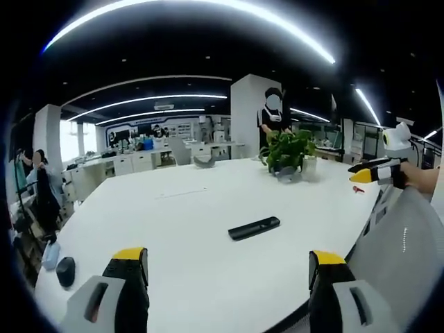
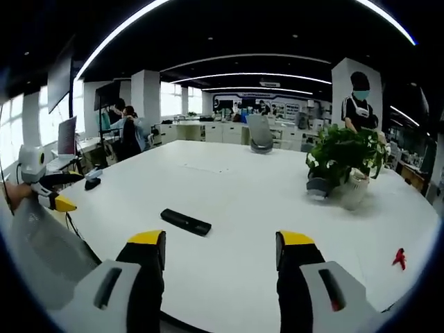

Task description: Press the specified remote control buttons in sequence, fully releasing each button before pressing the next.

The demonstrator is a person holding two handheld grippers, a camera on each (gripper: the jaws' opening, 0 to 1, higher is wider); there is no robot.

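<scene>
A: Remote? 
B: Black remote control lies flat mid-frame on the white table, untouched.
A: Grippers?
B: Left gripper jaws apart, empty. Right gripper same, lower frame.

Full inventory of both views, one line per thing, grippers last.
table: 1, white, large, spans the foreground of both views
remote: 1, black, lying flat on the table ahead of both grippers, untouched
plant: 1, green leaves, pale pot, on the table farther back
red item: 1, small, near the table edge; too small to identify
mouse: 1, dark, at the table edge in the left gripper view
chair: 1, grey, at the far side of the table
people: several, standing or seated in the background office
left gripper: 1, grey with yellow tips, jaws open, holding nothing
right gripper: 1, same colours, jaws open, holding nothing
</scene>
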